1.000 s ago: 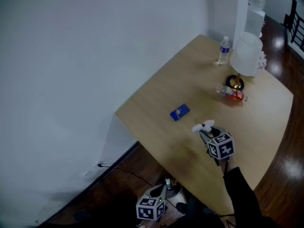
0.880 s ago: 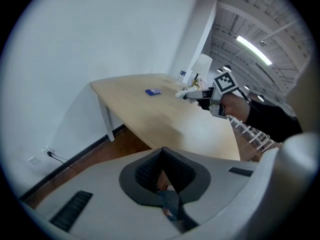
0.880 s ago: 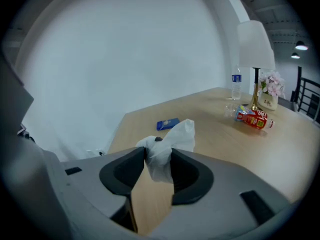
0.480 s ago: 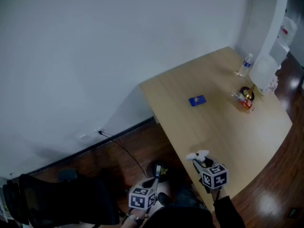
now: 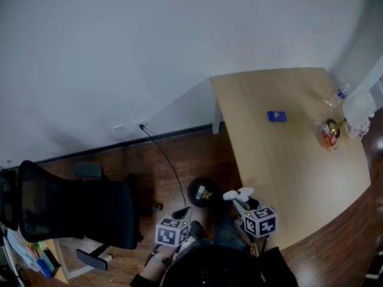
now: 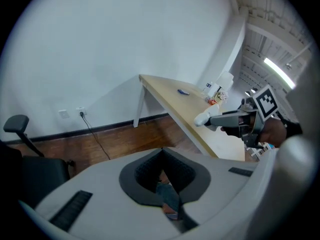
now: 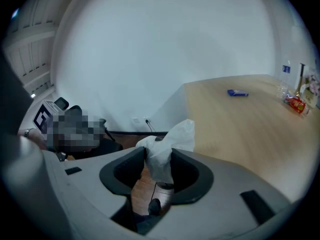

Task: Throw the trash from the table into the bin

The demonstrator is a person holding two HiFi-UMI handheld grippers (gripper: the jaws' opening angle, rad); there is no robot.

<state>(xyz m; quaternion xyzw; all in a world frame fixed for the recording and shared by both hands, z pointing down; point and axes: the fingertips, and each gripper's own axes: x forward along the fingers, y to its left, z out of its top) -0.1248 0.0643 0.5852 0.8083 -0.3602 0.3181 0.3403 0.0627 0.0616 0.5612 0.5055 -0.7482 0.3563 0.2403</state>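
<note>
**Head view: white tissue pinched in the right tool, just beside the bin**

Seen from above, the right tool (image 5: pixel 241 201) is off the near edge of the table (image 5: pixel 287 172), above the dark wooden floor (image 5: pixel 119 160). Its jaws stand partly apart and press on a crumpled white tissue (image 5: pixel 237 194), which sticks out past the tips. The right gripper view shows the same grip, with the tissue wedged between both dark pads. In the head view the tissue lies between the table edge and the bin (image 5: pixel 203 191), a round dark container on the floor just to its left.

The left tool (image 5: pixel 182 212) is lower left of the bin. In its own view the jaw tips meet, and only the person's leg and shoe show below them.

Further back on the table lie a small blue packet (image 5: pixel 276 116), a water bottle (image 5: pixel 337 95), a white lamp (image 5: pixel 359 108) and a red-labelled piece of litter (image 5: pixel 328 134). A black office chair (image 5: pixel 72 208) stands at the left, and a cable (image 5: pixel 170 166) runs from the wall across the floor toward the bin.
</note>
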